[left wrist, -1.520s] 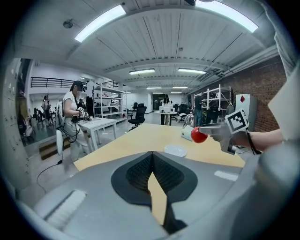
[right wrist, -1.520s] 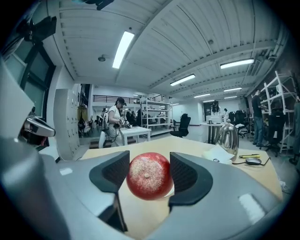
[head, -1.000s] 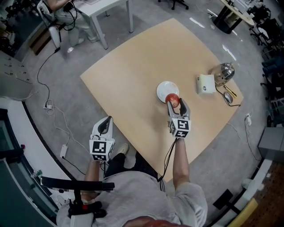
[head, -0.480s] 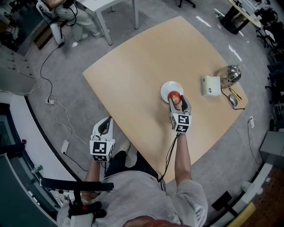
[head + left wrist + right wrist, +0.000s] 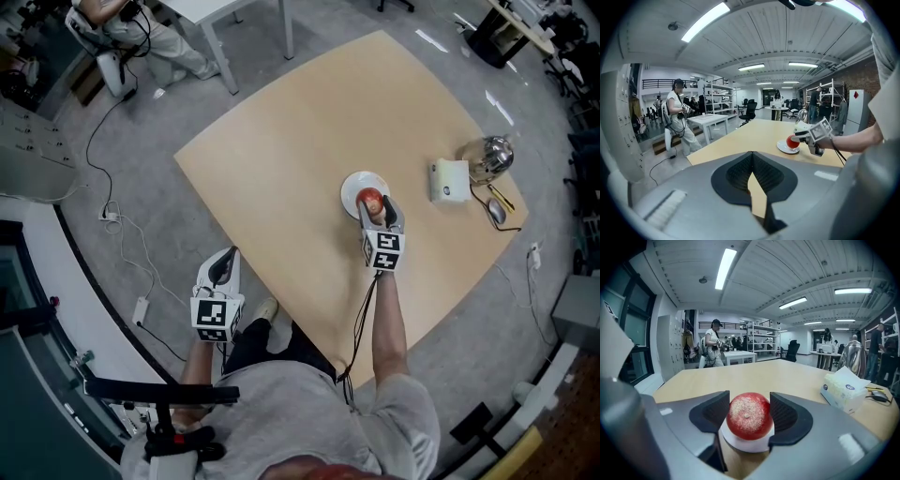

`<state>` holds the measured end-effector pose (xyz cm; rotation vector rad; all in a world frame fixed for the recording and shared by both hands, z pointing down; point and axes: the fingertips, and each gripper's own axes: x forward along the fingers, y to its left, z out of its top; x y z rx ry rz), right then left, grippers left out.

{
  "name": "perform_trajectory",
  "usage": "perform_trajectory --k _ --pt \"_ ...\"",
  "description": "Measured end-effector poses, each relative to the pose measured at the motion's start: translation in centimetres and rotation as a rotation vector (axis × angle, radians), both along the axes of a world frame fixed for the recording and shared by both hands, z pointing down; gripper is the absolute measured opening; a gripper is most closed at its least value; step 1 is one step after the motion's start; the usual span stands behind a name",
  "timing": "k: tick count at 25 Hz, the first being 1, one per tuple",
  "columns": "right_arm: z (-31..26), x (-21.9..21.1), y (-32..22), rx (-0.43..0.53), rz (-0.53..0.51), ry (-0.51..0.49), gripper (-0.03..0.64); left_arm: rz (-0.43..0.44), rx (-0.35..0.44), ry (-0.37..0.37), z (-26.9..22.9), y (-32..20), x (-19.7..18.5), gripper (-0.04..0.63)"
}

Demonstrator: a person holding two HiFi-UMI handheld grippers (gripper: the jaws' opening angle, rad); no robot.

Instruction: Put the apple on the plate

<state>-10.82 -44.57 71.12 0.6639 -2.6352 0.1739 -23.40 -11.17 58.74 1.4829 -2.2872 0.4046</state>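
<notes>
**Inspector:** What had changed in the last second?

**Assistant:** The right claw [image 5: 376, 211] had carried the apple [image 5: 749, 416] forward. A second before, the fruit hung at the near rim of the plate [image 5: 352, 187]. At inspection it stood over the plate's white face, which showed directly beneath the claw's pads.

**Inspector:** State of that claw?

**Assistant:** Pinching the apple, one pad on each flank. Whether the fruit rested on the plate or hung just above it could not be determined.

**Inspector:** Meaning for the task?

**Assistant:** In my judgement the carry was all but finished. What remained was setting the apple down, if it was not already down, then spreading the claw and backing off.

**Inspector:** The other claw?

**Assistant:** The left claw [image 5: 221, 267] had not moved. It was pressed together on nothing, held off the near edge of the table [image 5: 309, 122], well apart from the work.

**Inspector:** Surroundings and obstructions?

**Assistant:** A tissue box [image 5: 846, 390] lay ahead and to the right of the right claw, near the plate but not touching it. A metal pot [image 5: 487, 157] and a mouse [image 5: 496, 212] sat beyond the box. A person [image 5: 677, 112] stood far off past the table. Nothing lay between the claw and the plate. The one hazard noted was the round apple rolling off when released.
</notes>
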Motion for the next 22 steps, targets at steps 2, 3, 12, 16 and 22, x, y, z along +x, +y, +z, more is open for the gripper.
perform_trajectory --k 2,3,12,16,22 --pt "0.5 0.0 -0.2 -0.006 0.002 0.011 0.273 -0.001 -0.004 0.002 0.0 0.0 -0.1 0.018" --pt "0.7 0.0 -0.2 -0.009 0.003 0.016 0.273 -0.001 -0.005 0.002 0.0 -0.1 -0.1 0.018" --pt "1.1 -0.4 -0.6 -0.022 0.002 0.018 0.28 0.011 -0.004 0.011 0.1 -0.5 0.3 0.018" --pt "1.5 -0.5 -0.8 -0.034 0.009 0.025 0.285 0.016 0.001 0.01 0.1 -0.8 0.2 0.018" --pt "1.1 -0.5 -1.0 -0.039 0.017 0.039 0.287 0.016 0.008 0.012 -0.1 -0.5 0.0 0.018"
